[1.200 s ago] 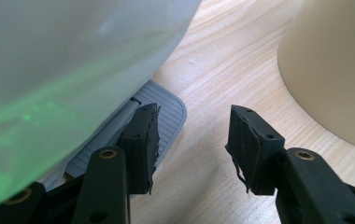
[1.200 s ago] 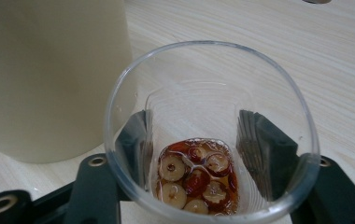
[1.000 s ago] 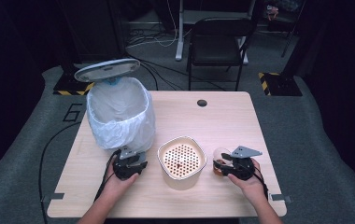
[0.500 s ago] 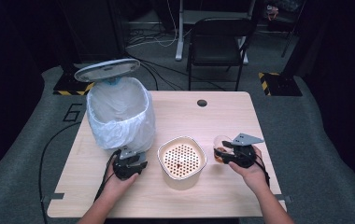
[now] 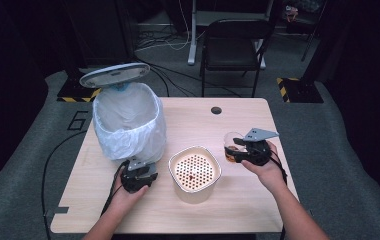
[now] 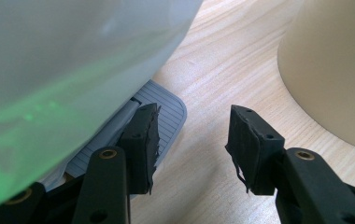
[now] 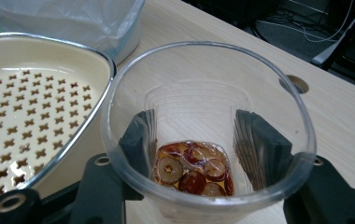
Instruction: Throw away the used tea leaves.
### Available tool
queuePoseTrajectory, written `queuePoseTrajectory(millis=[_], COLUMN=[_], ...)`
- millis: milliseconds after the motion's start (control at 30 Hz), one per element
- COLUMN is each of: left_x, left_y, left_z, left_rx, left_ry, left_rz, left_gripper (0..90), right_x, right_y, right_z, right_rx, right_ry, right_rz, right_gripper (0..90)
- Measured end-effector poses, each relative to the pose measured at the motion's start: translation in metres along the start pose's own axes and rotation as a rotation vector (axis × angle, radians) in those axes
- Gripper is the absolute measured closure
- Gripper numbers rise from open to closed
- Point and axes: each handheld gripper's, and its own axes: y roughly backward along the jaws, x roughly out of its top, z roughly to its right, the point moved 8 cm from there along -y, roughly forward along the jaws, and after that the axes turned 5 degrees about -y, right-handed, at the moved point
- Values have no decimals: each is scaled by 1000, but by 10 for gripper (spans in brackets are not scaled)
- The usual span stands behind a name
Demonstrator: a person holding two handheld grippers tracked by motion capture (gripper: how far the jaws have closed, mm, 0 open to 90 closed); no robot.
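Cup (image 7: 208,140) of clear plastic sits between the jaws of your right gripper (image 5: 239,151), whose pads press its sides; red date slices in amber liquid lie at its bottom. In the high view you hold it above the bench (image 5: 238,200), just right of the cream strainer bowl (image 5: 195,172), whose perforated insert carries a small red bit. Your right hand (image 5: 265,167) grips the tool from behind.

Your left gripper (image 6: 192,140) rests low on the bench at the foot of the bin (image 5: 128,125). Its jaws stand apart with bare wood between them, grasping nothing, though they are as closed as they get; one pad sits just beside the bin's ribbed grey pedal (image 6: 164,116).

The bin is lined with a milky plastic bag (image 6: 73,60), its grey lid (image 5: 114,75) raised at the back. The bench is pale wood with a round cable hole (image 5: 216,110) near its far edge. Around it lies grey carpet (image 5: 28,150) bearing a large "6" (image 5: 78,120) to the left. Beyond stand a black chair (image 5: 233,47), loose cables (image 5: 163,42), and black-and-yellow striped bases (image 5: 298,90) against dark curtains.
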Motion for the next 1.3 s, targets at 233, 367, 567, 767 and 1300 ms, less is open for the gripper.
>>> queuePoseTrajectory(millis=[233, 367, 567, 767, 1300], left_x=[0, 0, -1, -1, -1], left_y=[0, 0, 1, 0, 1], left_z=[0, 0, -2, -2, -2], left_rx=[-3, -1, 1, -9, 2], left_ry=[-1, 3, -18, -12, -18], left_rz=[0, 7, -14, -7, -15], left_gripper=[533, 532, 533, 533, 533], right_x=[16, 26, 41, 53, 77], right_y=[-7, -12, -17, -22, -35], right_z=[-3, -6, -14, -23, -35], right_rx=[7, 20, 50, 84, 172], right_ry=[45, 73, 136, 191, 367], right_rz=[-15, -11, 5, 19, 112], right_gripper=[488, 488, 487, 487, 487])
